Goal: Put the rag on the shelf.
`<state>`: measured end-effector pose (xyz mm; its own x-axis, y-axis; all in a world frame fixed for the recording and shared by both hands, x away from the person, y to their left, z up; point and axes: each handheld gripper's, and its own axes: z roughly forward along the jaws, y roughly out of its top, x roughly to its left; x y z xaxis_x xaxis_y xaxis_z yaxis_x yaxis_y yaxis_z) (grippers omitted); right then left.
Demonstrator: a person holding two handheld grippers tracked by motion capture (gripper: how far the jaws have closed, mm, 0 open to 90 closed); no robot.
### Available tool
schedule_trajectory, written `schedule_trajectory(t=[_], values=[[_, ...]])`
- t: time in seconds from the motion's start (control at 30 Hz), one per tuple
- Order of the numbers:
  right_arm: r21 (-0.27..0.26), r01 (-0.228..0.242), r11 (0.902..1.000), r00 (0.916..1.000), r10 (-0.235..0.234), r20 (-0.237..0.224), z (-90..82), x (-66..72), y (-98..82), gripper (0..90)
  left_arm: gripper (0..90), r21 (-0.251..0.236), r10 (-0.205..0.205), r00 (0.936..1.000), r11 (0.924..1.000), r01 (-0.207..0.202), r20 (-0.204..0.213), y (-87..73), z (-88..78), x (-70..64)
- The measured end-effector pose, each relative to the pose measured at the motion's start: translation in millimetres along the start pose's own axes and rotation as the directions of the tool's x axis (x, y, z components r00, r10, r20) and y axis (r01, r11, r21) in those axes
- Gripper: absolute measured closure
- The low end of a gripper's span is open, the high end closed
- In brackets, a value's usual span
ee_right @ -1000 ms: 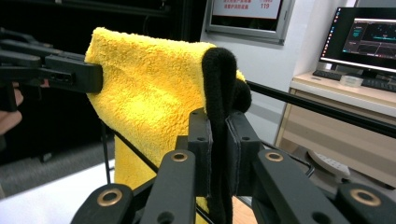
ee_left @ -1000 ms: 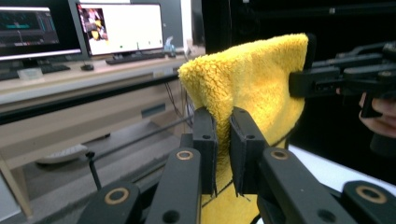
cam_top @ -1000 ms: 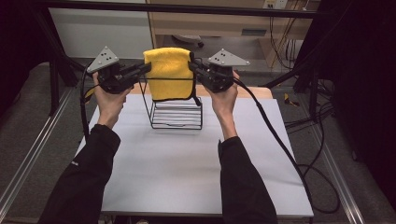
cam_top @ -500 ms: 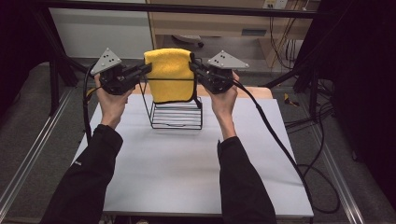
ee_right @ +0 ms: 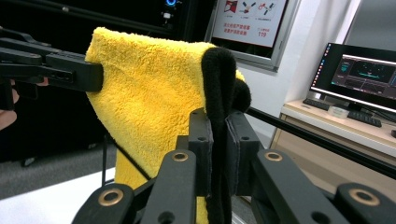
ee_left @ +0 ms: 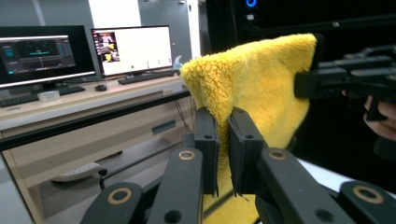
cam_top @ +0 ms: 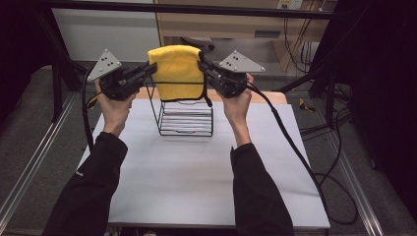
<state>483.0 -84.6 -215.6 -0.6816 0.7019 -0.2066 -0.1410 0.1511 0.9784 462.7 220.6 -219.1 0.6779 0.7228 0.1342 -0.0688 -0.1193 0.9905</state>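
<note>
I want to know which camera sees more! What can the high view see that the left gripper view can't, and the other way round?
Only the high view has the black wire rack on the white table, and both sleeves. Only the left gripper view has the two lit monitors on a desk behind. Both share the yellow towel, pinched at one side by the left gripper and at the other by the right gripper.

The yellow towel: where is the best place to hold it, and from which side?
Grip the yellow towel at its two upper corners, coming in level from either side. It hangs flat above the wire rack, so its side edges are free. The left hand-held gripper and right hand-held gripper hold it this way, jaws shut on the corners.
</note>
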Motion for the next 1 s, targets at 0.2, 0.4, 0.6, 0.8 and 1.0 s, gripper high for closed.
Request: schedule_trajectory(t=[0.2, 0.4, 0.6, 0.8, 1.0], values=[[-0.002, 0.017, 0.9998, 0.9998, -0.017, -0.004, -5.4, 8.0, -8.9, 82.5, 81.7, -0.001, 0.012, 0.9999, 0.9999, -0.012, 0.003, -12.3, -7.2, -9.4], [0.012, 0.021, 0.9997, 0.9998, -0.021, -0.006, -7.1, 10.1, -13.0, 82.7, 81.1, 0.020, 0.007, 1.0000, 0.9998, -0.007, -0.001, -15.2, -7.0, -12.9], [0.016, -0.016, 0.9997, 0.9999, 0.016, -0.004, -5.1, 6.1, -10.9, 82.7, 83.0, 0.008, -0.025, 0.9987, 0.9996, 0.025, -0.045, -7.0, -2.8, -10.7], [0.015, -0.063, 0.9979, 0.9979, 0.063, -0.017, -7.9, 2.4, -7.3, 82.2, 84.0, -0.055, -0.079, 0.9949, 0.9956, 0.076, -0.062, -2.5, 1.0, -12.1], [0.040, -0.096, 0.9945, 0.9943, 0.098, -0.042, -13.1, 0.6, -4.6, 81.8, 84.3, -0.057, -0.075, 0.9972, 0.9956, 0.074, -0.007, -4.0, -4.1, -13.7]])
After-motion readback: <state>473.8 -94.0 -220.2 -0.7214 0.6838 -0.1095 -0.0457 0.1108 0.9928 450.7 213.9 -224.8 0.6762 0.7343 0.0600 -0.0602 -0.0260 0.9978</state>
